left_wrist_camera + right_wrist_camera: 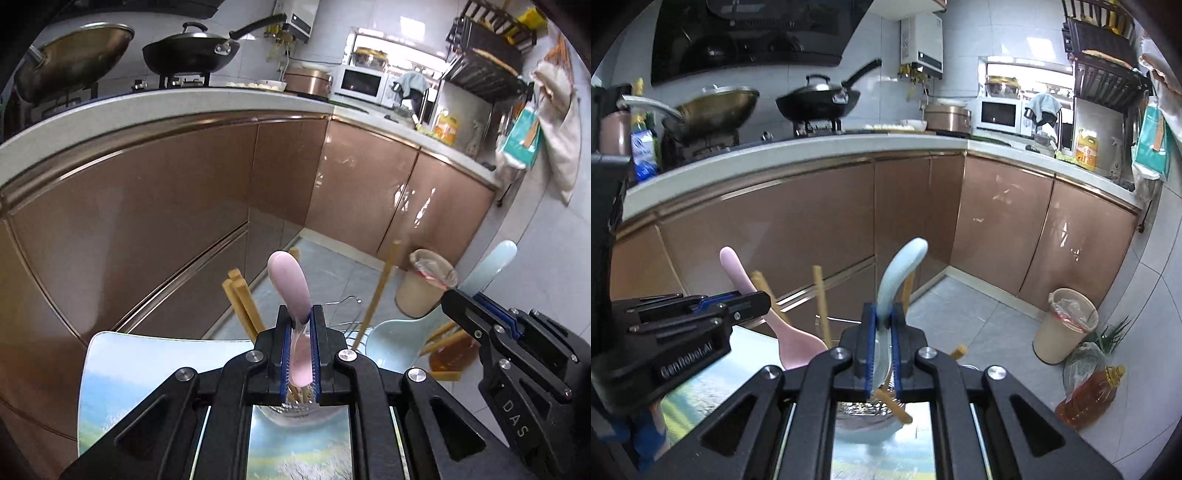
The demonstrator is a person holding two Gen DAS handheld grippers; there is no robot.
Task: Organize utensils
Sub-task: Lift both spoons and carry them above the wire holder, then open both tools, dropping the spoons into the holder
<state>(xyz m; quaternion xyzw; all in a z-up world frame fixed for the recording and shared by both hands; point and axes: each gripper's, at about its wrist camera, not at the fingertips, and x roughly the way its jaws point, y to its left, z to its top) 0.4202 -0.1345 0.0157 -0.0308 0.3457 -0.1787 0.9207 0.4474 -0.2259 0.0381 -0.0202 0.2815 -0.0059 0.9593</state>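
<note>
A: How is the pink spoon (291,295) expected to handle?

B: It is judged to be light, stiff and smooth, perhaps ceramic or hard plastic, so it could be chipped if dropped and may slide between the pads. It is best taken at the middle of the handle, and that is where the left gripper (300,321) is clamped on it. The handle is pointed up and away, and the bowl is hung down toward the wire holder (351,326) near the table (122,369) edge.

A: And the blue spoon (897,280)?

B: The same is judged of it. It is pinched at the handle by the right gripper (884,321), just beside the pink one. Its pale bowl is seen low beside the holder in the left view.

A: How are they described?

B: Both are seen as glossy, curved, one-piece soup spoons with rounded handle ends. Tan chopsticks (242,306) are stood slanted around them, apparently in the holder; their lower ends are hidden.

A: Is either spoon resting in the holder?

B: That cannot be told; the bowls are partly hidden by the gripper bodies.
</note>
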